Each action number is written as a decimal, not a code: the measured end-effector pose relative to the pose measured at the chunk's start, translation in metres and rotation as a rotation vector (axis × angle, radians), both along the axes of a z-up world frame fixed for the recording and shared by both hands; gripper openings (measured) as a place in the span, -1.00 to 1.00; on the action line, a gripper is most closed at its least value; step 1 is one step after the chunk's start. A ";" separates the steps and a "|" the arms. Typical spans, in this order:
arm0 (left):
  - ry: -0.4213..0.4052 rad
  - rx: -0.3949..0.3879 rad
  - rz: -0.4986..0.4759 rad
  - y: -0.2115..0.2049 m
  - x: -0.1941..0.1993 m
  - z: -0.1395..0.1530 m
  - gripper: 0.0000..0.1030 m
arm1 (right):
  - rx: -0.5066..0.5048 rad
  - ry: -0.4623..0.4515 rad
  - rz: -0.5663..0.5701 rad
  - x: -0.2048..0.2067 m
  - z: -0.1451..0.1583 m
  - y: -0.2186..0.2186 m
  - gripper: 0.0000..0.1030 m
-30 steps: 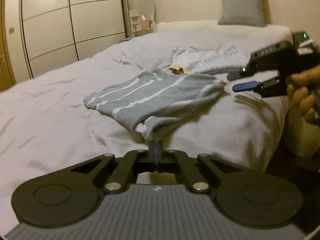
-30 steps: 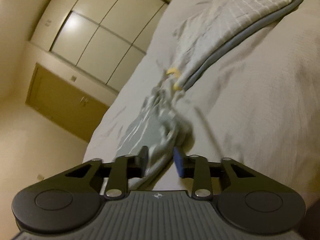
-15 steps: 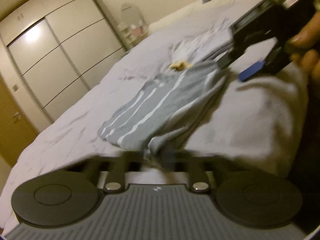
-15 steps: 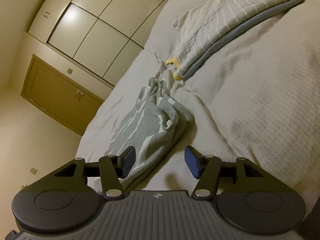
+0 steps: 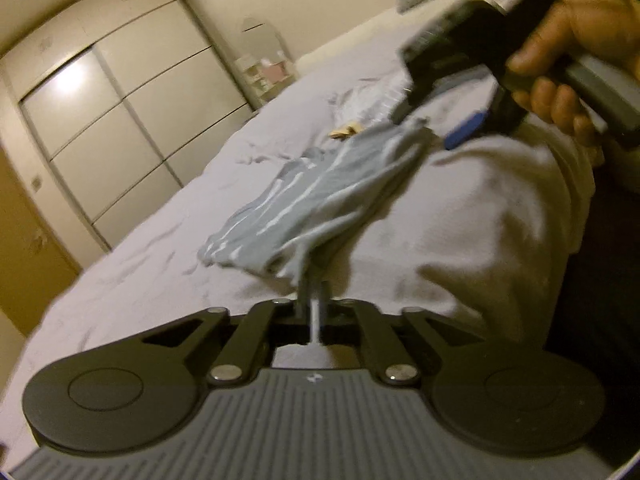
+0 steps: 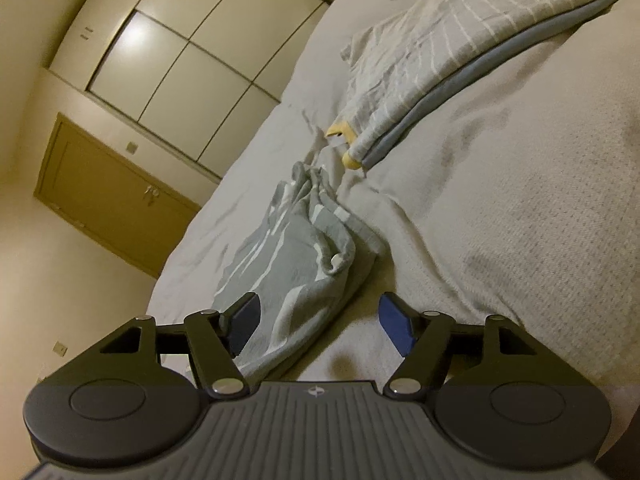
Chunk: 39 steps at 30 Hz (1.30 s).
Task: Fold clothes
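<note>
Left claw [image 5: 312, 300] pinching corner of grey striped garment [image 5: 320, 196] | right claw [image 6: 318, 322] spread over it | bed [image 6: 500, 220] underneath

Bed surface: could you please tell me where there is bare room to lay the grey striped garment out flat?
Bare bedspread lies between the grey striped garment and the wardrobe-side edge, and also to the right of it, below the folded stack. It is crowded where the garment's bunched end nears that stack.

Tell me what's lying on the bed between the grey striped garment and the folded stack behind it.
Only bare, wrinkled bedsheet separates the striped garment from the folded stack, clearest in the right wrist view.
</note>
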<state>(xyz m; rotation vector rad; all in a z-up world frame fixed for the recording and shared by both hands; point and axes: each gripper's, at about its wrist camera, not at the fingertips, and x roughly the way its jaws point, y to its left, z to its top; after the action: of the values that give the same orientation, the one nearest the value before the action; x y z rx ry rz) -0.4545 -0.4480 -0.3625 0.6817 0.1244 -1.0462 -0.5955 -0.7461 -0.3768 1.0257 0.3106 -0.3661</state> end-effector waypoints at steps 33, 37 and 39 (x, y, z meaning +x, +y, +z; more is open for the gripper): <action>0.875 -0.157 -0.201 -0.045 -0.019 0.044 -0.94 | -0.289 0.346 -0.070 -0.027 0.053 -0.071 -0.74; 0.637 -0.101 -0.180 -0.021 -0.010 0.050 -0.49 | -0.449 0.388 -0.140 -0.051 0.062 -0.052 -0.58; 0.472 -0.065 -0.164 -0.009 -0.004 0.053 -0.36 | -0.548 0.390 -0.116 -0.057 0.070 -0.030 -0.48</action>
<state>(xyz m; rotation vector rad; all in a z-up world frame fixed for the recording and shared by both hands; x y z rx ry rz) -0.4582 -0.4567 -0.3090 0.3800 0.4472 -1.3505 -0.6530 -0.7762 -0.3069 0.4292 0.4689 -0.7145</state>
